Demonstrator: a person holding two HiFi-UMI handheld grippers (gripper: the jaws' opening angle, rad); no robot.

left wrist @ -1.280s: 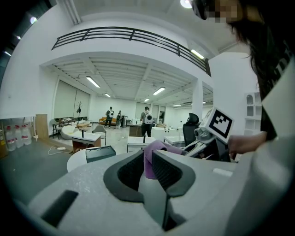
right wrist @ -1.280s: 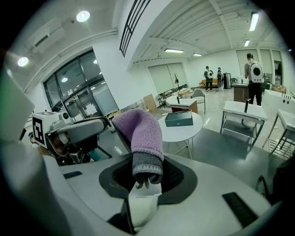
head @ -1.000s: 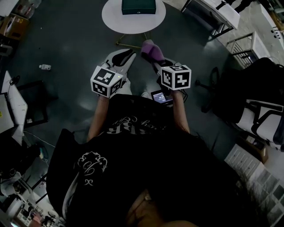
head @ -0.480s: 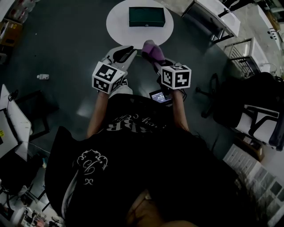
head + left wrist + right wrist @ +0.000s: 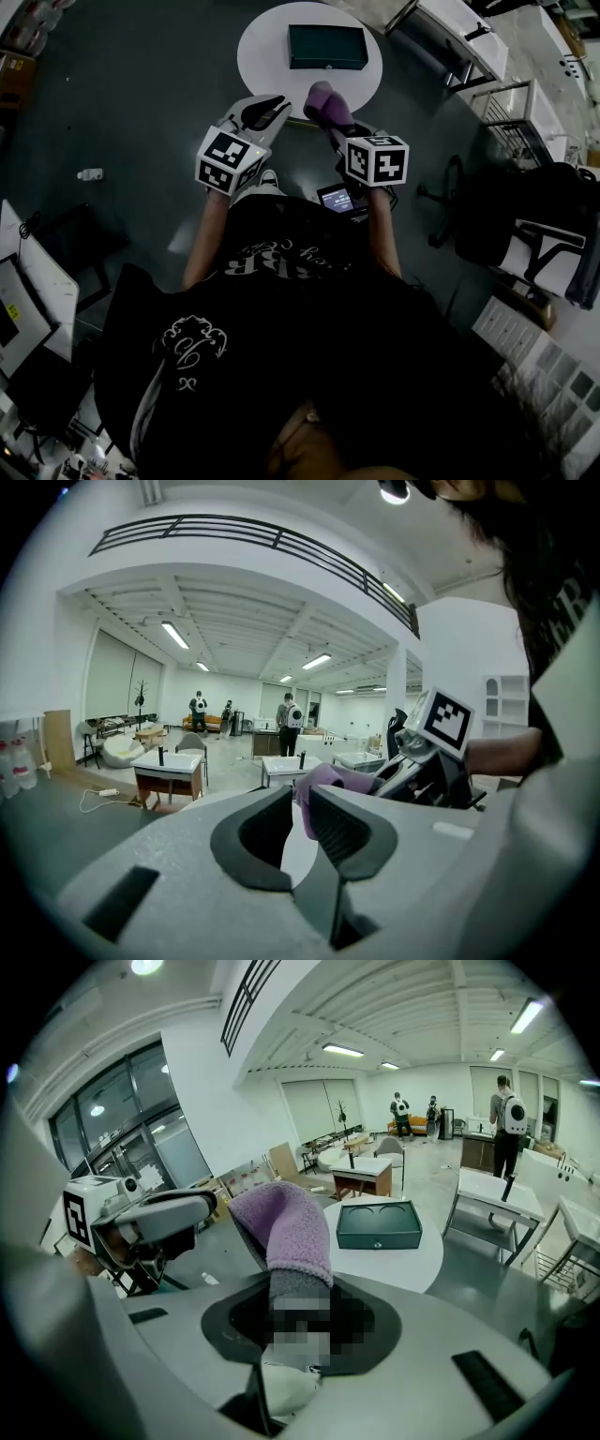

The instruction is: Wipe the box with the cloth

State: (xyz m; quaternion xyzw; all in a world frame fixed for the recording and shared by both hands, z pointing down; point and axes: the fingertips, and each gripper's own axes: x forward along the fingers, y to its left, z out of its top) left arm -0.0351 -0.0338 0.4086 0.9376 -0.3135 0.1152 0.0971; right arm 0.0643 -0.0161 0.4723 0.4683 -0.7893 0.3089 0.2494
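A dark green box [image 5: 326, 47] lies on a round white table [image 5: 267, 52] ahead of me; the right gripper view shows the box [image 5: 379, 1224] closed, on the table [image 5: 412, 1265]. My right gripper [image 5: 330, 112] is shut on a purple cloth [image 5: 326, 101], which stands up from its jaws [image 5: 281, 1222], short of the table's near edge. My left gripper [image 5: 262, 111] hovers beside it at the same height, jaws drawn together with only a thin slit and nothing in them [image 5: 298, 794]. Neither gripper touches the box.
White desks [image 5: 450, 28] and a rack stand at the back right. An office chair [image 5: 553, 253] is at the right. A small bottle [image 5: 91, 174] lies on the dark floor at left. A desk edge [image 5: 28, 281] is at far left. People stand far off [image 5: 289, 719].
The table and box have drawn closer and sit lower in the head view. Both grippers keep their pose, now near the table's front edge. The cloth stays gripped.
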